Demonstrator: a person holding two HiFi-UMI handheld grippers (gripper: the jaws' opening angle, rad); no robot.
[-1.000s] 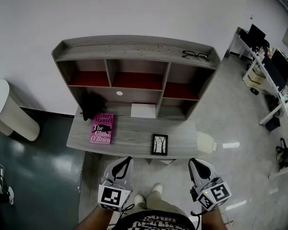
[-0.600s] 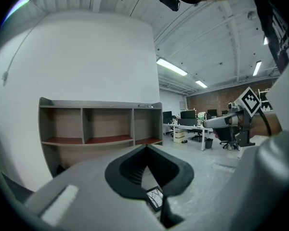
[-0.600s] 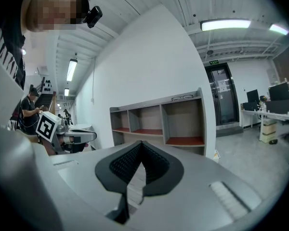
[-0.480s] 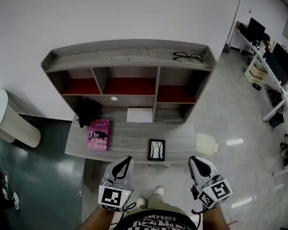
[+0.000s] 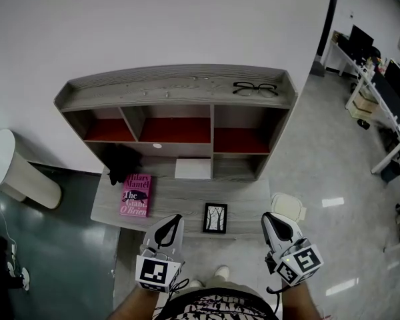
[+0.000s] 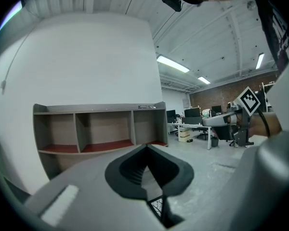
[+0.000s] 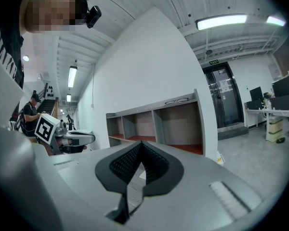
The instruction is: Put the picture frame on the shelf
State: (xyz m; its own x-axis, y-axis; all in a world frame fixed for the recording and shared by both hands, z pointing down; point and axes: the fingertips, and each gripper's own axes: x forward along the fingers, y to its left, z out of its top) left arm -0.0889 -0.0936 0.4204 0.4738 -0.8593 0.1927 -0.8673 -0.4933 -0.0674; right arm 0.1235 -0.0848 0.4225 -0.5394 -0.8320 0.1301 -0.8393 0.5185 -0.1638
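Observation:
A small black picture frame (image 5: 215, 218) with a tree drawing lies flat near the front edge of the grey desk (image 5: 180, 202). Behind it stands the grey shelf (image 5: 177, 92) with red-floored compartments, also in the left gripper view (image 6: 96, 129) and the right gripper view (image 7: 154, 124). My left gripper (image 5: 175, 220) hovers at the desk's front edge, just left of the frame, jaws shut and empty. A sliver of the frame (image 6: 156, 207) shows below its tips (image 6: 147, 150). My right gripper (image 5: 272, 219) is off the desk's right corner, shut and empty (image 7: 137, 165).
A pink book (image 5: 135, 195) lies at desk left beside a black object (image 5: 122, 160). A white sheet (image 5: 193, 169) sits under the middle compartment. Glasses (image 5: 255, 88) rest on the shelf top. A white bin (image 5: 13, 172) stands left, a pale stool (image 5: 288, 207) right, office desks (image 5: 387, 92) far right.
Both grippers have come forward to the desk's front edge, one on each side of the picture frame. Their jaws stay shut. Nothing on the desk has moved.

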